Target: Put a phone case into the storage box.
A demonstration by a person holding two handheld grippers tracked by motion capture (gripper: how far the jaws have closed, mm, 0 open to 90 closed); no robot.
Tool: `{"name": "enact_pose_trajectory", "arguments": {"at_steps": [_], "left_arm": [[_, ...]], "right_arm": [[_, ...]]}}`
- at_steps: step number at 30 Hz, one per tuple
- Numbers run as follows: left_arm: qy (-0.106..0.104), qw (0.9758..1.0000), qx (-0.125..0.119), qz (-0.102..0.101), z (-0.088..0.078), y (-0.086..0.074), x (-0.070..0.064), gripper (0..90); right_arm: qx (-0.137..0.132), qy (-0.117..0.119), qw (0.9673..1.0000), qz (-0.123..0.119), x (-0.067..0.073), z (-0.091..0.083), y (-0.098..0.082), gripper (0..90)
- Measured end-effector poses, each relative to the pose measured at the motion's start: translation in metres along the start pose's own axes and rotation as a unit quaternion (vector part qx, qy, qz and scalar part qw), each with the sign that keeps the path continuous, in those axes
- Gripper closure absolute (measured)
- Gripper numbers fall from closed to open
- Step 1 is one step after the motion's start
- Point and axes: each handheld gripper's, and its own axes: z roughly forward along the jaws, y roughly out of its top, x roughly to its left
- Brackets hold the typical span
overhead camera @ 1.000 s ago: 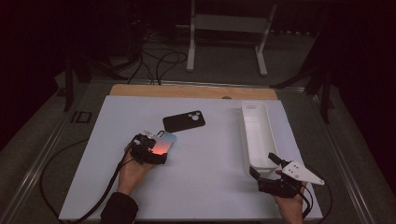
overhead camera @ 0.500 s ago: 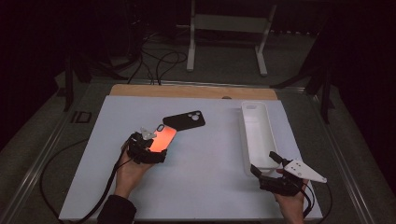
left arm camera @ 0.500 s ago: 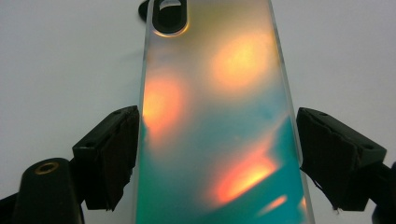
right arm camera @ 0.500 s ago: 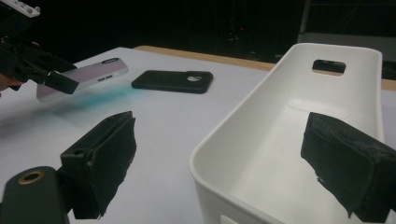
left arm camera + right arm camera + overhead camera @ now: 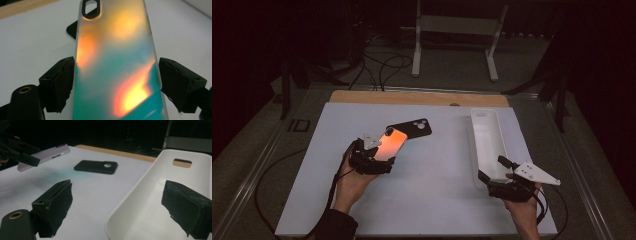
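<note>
Iridescent phone case (image 5: 117,65) sits between the left claw's (image 5: 373,159) jaws, clamped by its long edges, lifted off the bench (image 5: 432,200) at left centre of the high view and tilted up. Right claw (image 5: 507,181), lower right of the frame, stands open at the near end of the white tray (image 5: 486,131), holding nothing. Farther back, a black phone case (image 5: 414,127) lies flat on the bench.

The room is dark beyond a lit white table (image 5: 312,200) with a wooden far edge. Behind it, cables (image 5: 382,65) lie on the grey floor (image 5: 452,82) beside a white metal stand (image 5: 457,30).
</note>
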Motion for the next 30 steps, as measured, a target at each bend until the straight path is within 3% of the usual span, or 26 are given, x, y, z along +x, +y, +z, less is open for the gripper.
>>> {"name": "enact_pose_trajectory", "arguments": {"at_steps": [12, 19, 27, 30], "left_arm": [[-0.021, 0.9974, -0.04, 0.056, -0.013, 0.017, -0.027, 16.6], [-0.049, 0.9919, -0.057, 0.103, -0.02, 0.026, -0.05, 16.6], [-0.072, 0.9861, -0.063, 0.136, -0.017, 0.031, -0.066, 16.6], [-0.076, 0.9853, -0.066, 0.138, -0.016, 0.031, -0.07, 16.6]], "right_arm": [[0.007, 0.034, 0.9994, 0.0, 0.007, 0.021, 0.019, 9.6], [0.004, 0.064, 0.998, 0.004, 0.016, 0.036, 0.029, 9.5], [0.013, 0.085, 0.9962, 0.016, 0.025, 0.048, 0.039, 9.6], [0.025, 0.096, 0.9948, 0.02, 0.027, 0.055, 0.042, 9.5]]}}
